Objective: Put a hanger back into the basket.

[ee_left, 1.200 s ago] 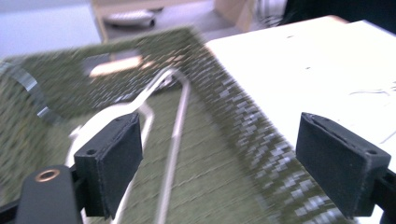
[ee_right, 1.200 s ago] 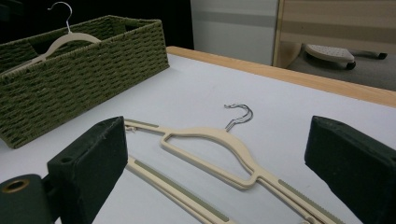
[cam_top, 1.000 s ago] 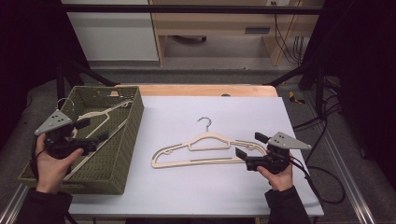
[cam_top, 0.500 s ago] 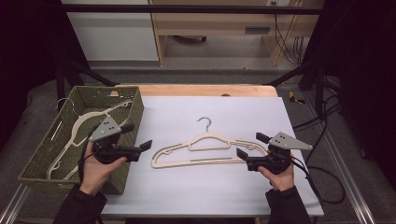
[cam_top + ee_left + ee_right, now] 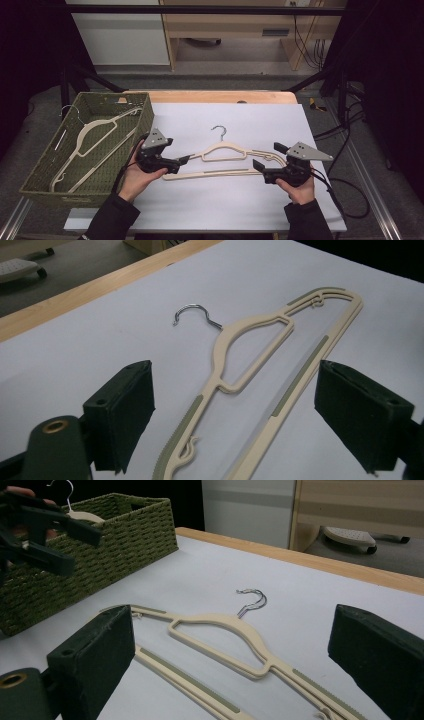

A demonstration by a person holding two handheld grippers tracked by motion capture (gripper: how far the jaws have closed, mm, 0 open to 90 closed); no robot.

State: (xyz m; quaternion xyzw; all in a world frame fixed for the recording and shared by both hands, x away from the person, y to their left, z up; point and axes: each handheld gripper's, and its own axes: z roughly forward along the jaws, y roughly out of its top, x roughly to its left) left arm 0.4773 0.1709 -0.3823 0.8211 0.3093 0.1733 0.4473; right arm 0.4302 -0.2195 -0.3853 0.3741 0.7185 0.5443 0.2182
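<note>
A cream plastic hanger [image 5: 225, 148] with a metal hook [image 5: 218, 131] lies flat on the white table. My left gripper [image 5: 180, 150] is at its left end and stands open. In the left gripper view the hanger [image 5: 300, 375] runs between the wide jaws of that gripper [image 5: 235, 365], and the pads are clear of it. At the hanger's right end, my right gripper [image 5: 267, 156] is open too. The right gripper view has the hanger [image 5: 280, 670] lying between the spread jaws of this gripper [image 5: 232, 615], untouched.
A green woven basket [image 5: 145, 115] stands on the table's left side with two more cream hangers [image 5: 90, 135] inside. In the right gripper view the basket [image 5: 100, 545] sits behind the left gripper [image 5: 50, 530]. A wooden strip [image 5: 220, 96] runs along the table's far edge.
My left gripper has moved right and down, from over the basket to the left end of the hanger on the table. The right gripper and the hanger have stayed still.
</note>
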